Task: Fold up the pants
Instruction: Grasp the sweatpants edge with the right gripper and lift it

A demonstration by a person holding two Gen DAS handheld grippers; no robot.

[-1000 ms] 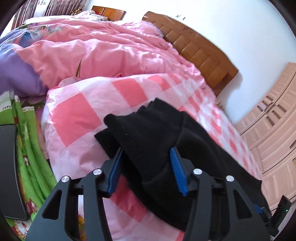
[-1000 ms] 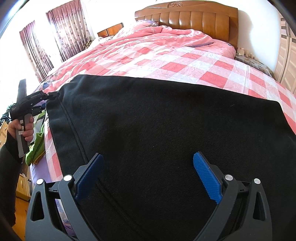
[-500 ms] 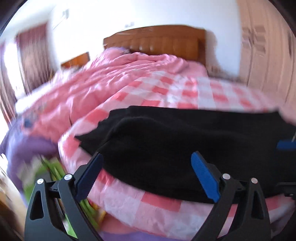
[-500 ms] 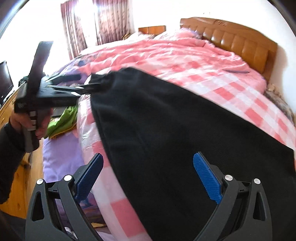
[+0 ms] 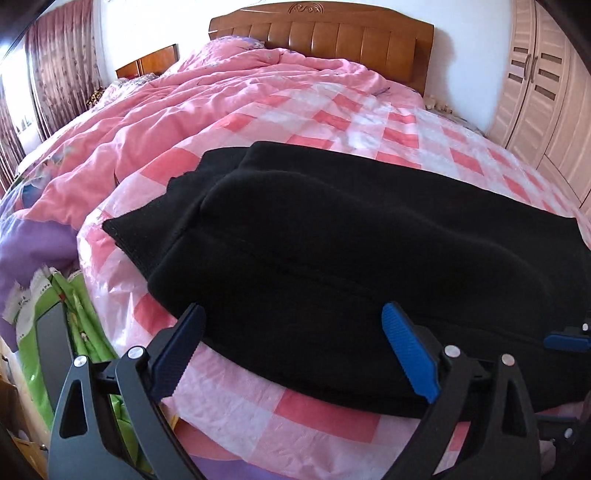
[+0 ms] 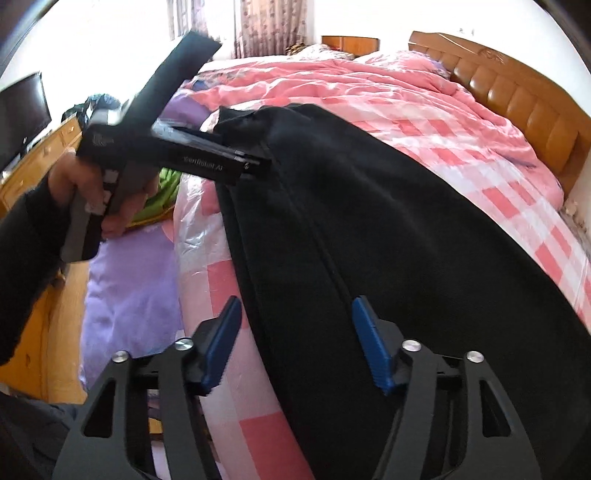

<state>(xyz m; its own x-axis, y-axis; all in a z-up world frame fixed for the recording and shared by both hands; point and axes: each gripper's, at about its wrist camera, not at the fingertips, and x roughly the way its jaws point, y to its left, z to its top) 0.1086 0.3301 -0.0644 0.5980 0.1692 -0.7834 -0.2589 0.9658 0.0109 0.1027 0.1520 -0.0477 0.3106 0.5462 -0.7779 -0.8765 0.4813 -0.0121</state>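
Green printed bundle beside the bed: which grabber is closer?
Left. The left gripper, jaws just opened over the black fleece pants, is beside the green printed bundle; the right gripper, jaws closing over the pants' edge, is further along them.

we see a bedroom in daylight: a bed [image 5: 369, 122] under a pink checked cover, a rumpled pink quilt [image 5: 207, 99] heaped toward the wooden headboard [image 5: 321, 37]. a white wall [image 5: 155, 26] rises behind it. pale wardrobe doors [image 5: 539, 81] stand at the right. patterned curtains [image 5: 59, 70] hang at a bright window on the left. a dark tv [image 6: 22, 114] sits on a wooden dresser [image 6: 40, 155], beside a wooden floor [image 6: 40, 332].
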